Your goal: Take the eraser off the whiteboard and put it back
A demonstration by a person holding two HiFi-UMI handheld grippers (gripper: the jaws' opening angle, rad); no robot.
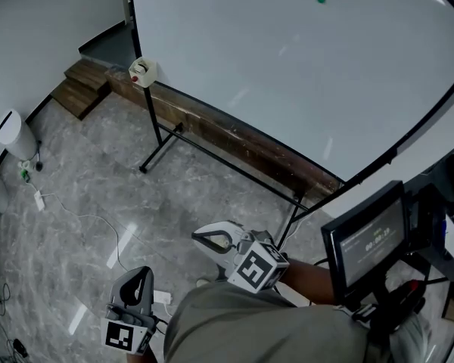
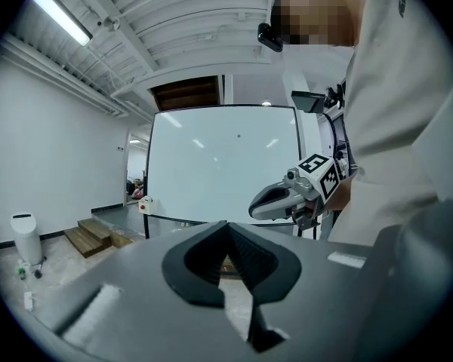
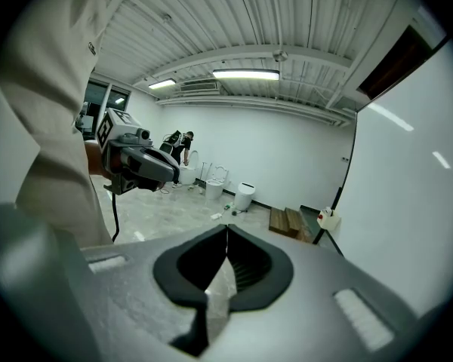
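A big whiteboard (image 1: 303,66) on a black stand fills the upper right of the head view, with a small green dot (image 1: 321,0) on it. A small white and red object (image 1: 144,70), apparently the eraser, sits at the board's lower left corner; it also shows as the eraser (image 2: 143,204) and the eraser (image 3: 328,219). My left gripper (image 1: 140,276) is low at the bottom left, shut and empty, with its jaws (image 2: 228,226) closed. My right gripper (image 1: 206,237) hangs in front of me, well short of the board, also shut and empty, its jaws (image 3: 226,229) closed. Each gripper view shows the other gripper.
The stand's black legs (image 1: 155,138) reach onto the grey marble floor. Wooden steps (image 1: 79,88) lie at the far left, with a white bin (image 1: 15,133) and floor cables (image 1: 68,210) nearby. A monitor on a rig (image 1: 363,237) stands at my right. People stand far off (image 3: 177,145).
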